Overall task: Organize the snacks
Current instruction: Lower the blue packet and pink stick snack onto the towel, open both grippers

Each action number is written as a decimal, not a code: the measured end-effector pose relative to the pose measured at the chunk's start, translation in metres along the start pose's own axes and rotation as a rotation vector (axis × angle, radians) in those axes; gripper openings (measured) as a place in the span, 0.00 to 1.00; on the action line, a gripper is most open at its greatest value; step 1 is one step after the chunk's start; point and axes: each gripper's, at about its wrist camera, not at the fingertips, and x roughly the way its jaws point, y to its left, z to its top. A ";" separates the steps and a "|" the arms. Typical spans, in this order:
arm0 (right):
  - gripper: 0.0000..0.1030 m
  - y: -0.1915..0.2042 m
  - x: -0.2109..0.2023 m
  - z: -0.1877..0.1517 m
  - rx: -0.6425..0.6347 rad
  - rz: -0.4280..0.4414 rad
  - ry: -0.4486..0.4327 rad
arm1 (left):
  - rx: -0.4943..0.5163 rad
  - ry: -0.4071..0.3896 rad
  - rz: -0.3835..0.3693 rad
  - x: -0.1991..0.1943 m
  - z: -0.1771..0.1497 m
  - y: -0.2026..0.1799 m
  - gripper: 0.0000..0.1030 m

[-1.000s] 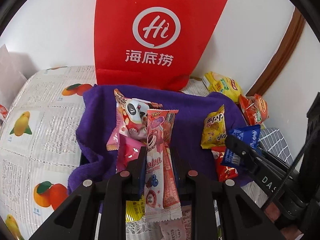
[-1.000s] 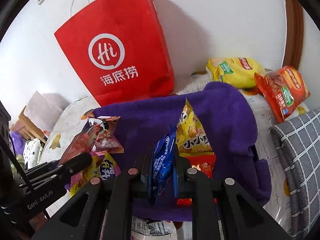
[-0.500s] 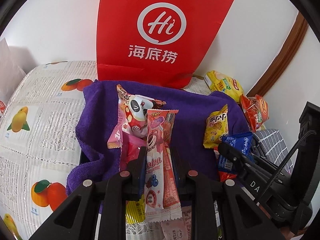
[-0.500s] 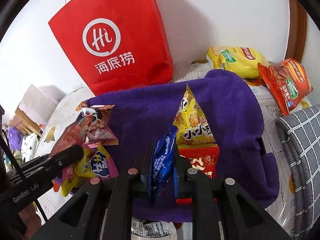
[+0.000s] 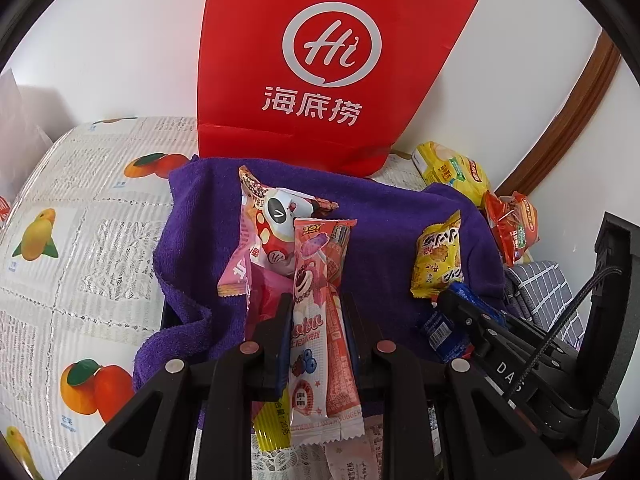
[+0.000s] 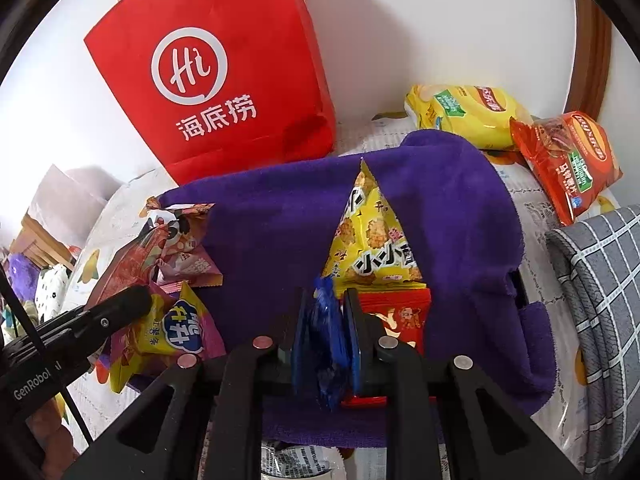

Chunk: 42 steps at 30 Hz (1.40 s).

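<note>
My left gripper [image 5: 316, 312] is shut on a long pink bear-print snack strip [image 5: 316, 280], held upright over the purple towel [image 5: 380, 216]. A panda packet [image 5: 280, 216] and a pink packet lean behind it. My right gripper [image 6: 326, 320] has its jaws opening. The blue packet [image 6: 324, 344] is still between them, blurred and slipping down. Just beyond it on the towel [image 6: 272, 240] lie a yellow cracker packet [image 6: 372, 240] and a red packet [image 6: 400, 312]. The left view shows the right gripper [image 5: 460, 308] from the side, with the blue packet [image 5: 440, 328] under its tip.
A red paper bag [image 5: 320, 60] stands against the wall behind the towel. A yellow chip bag [image 6: 460, 112] and an orange-red bag [image 6: 568, 160] lie at the back right. A grey checked cloth [image 6: 600, 300] is at the right. The fruit-print tablecloth [image 5: 80, 220] spreads left.
The blue packet has dropped lower between the right jaws and is now blurred. The left gripper keeps the same hold on the pink strip.
</note>
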 end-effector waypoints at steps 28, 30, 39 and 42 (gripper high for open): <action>0.50 -0.025 -0.033 -0.009 0.068 0.074 -0.081 | -0.073 -0.017 -0.093 0.002 0.002 0.019 0.21; 0.50 -0.026 -0.033 -0.010 0.068 0.075 -0.080 | -0.076 -0.018 -0.098 0.002 0.003 0.018 0.21; 0.50 -0.028 -0.036 -0.009 0.071 0.081 -0.092 | -0.009 -0.010 -0.073 0.009 0.014 -0.003 0.22; 0.50 -0.028 -0.037 -0.009 0.063 0.069 -0.102 | 0.009 -0.002 -0.056 0.014 0.017 -0.009 0.23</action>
